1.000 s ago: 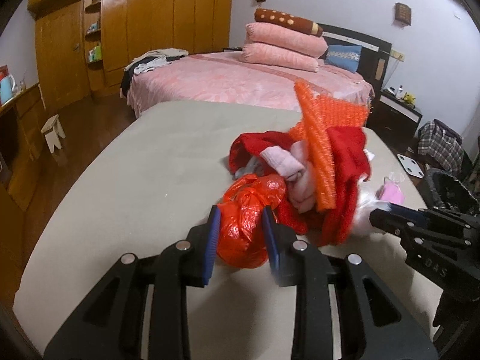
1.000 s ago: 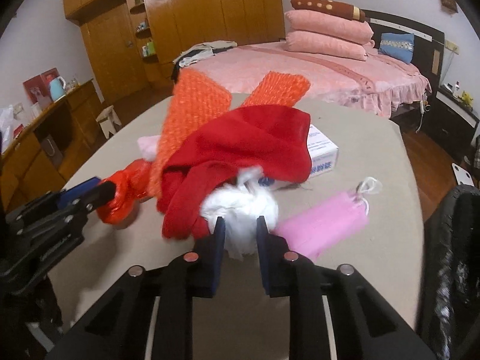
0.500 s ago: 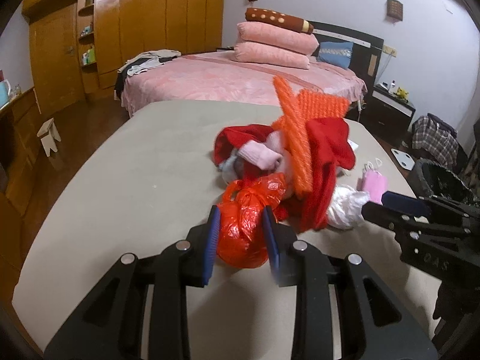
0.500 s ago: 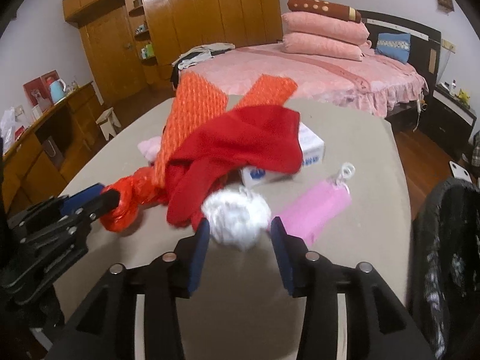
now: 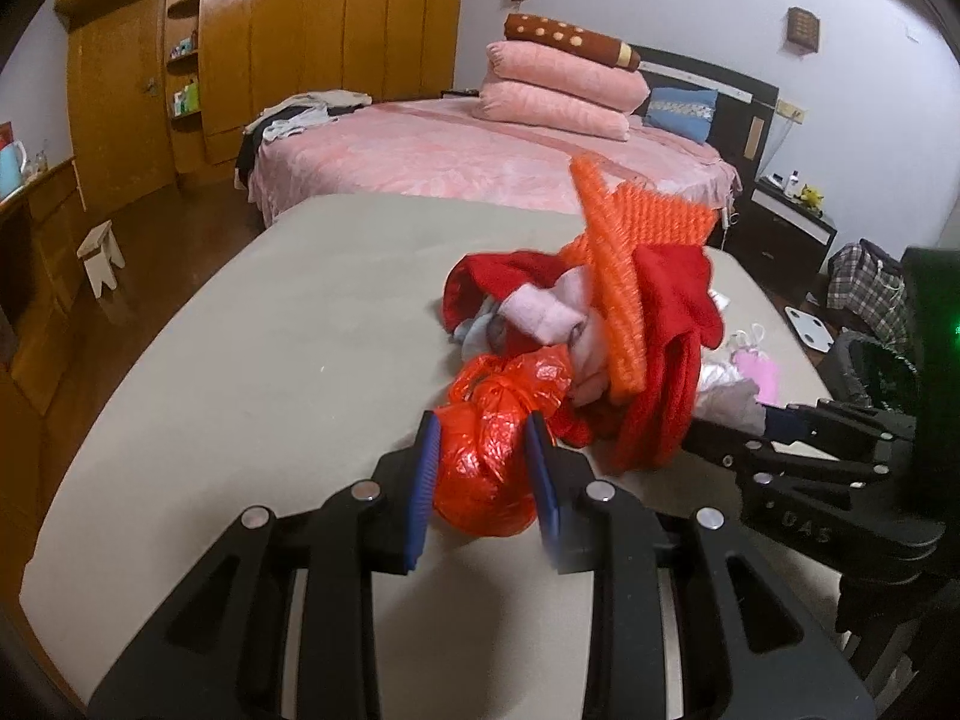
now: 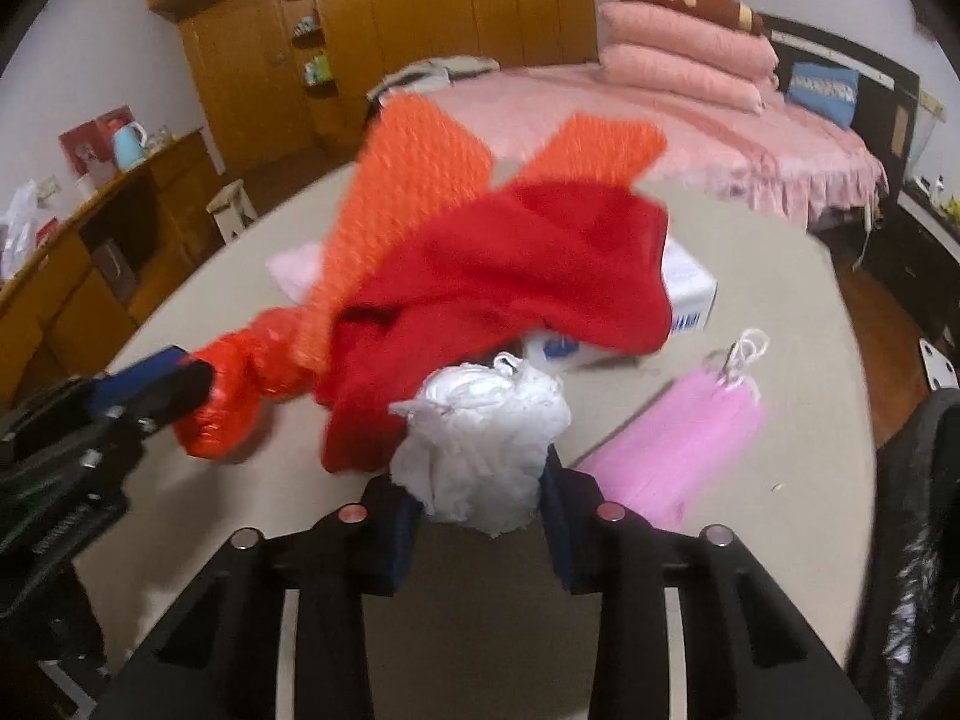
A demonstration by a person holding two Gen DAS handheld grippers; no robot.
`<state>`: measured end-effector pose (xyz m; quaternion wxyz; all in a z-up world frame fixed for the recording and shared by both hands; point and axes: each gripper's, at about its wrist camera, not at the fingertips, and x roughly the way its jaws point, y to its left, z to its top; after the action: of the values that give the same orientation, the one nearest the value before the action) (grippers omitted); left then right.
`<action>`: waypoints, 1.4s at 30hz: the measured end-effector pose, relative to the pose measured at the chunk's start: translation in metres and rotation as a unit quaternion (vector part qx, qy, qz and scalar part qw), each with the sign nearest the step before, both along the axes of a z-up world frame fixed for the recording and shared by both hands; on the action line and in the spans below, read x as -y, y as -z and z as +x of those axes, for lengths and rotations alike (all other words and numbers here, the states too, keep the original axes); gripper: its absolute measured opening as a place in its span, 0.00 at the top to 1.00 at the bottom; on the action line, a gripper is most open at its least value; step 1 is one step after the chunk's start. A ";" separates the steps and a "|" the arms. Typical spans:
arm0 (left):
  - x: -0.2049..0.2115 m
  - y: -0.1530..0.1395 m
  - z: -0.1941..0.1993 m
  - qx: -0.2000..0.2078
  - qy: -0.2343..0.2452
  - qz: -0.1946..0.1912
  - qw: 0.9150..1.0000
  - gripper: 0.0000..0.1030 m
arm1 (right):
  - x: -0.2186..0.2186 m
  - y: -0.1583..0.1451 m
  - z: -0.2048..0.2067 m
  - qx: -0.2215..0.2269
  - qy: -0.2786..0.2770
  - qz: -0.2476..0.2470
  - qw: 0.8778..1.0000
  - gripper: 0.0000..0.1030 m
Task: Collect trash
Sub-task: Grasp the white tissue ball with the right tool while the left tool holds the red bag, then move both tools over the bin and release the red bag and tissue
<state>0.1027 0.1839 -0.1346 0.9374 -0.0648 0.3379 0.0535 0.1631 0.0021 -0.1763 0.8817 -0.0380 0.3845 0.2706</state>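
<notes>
Grey table (image 5: 240, 360): red bag (image 5: 492, 450) between left hand-held gripper (image 5: 483, 468) fingers.

Pink bed (image 5: 480, 162); wooden wardrobe (image 5: 336, 30)

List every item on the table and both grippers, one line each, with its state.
left gripper: shut on the red plastic bag.
right gripper: fingers on both sides of the white plastic bag; grip unclear.
red garment: crumpled, draped over the white box.
orange knit: heaped atop the pile.
pink masks: flat on the table.
</notes>
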 end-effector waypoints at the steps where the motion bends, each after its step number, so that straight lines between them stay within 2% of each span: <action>1: 0.001 -0.005 -0.002 0.006 0.003 0.003 1.000 0.72 | 0.002 -0.004 -0.003 0.003 0.002 0.006 1.000 0.66; 12: 0.025 -0.050 -0.021 0.057 0.029 -0.001 0.998 0.72 | 0.043 -0.046 -0.027 0.027 0.032 0.058 0.997 0.66; 22: 0.076 -0.064 -0.014 0.065 0.095 -0.012 0.993 0.72 | 0.098 -0.064 -0.043 0.049 0.082 0.061 0.994 0.66; 32: 0.149 -0.067 0.001 0.071 0.181 -0.024 0.981 0.72 | 0.184 -0.069 -0.047 0.066 0.179 0.045 0.981 0.66; 42: 0.231 -0.064 0.025 0.074 0.261 -0.033 0.962 0.72 | 0.262 -0.069 -0.054 0.080 0.261 0.037 0.961 0.65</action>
<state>0.1281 -0.0468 -0.0703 0.9388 -0.0090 0.2740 -0.2087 0.1093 -0.2595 -0.1073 0.9503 0.0748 0.2994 0.0408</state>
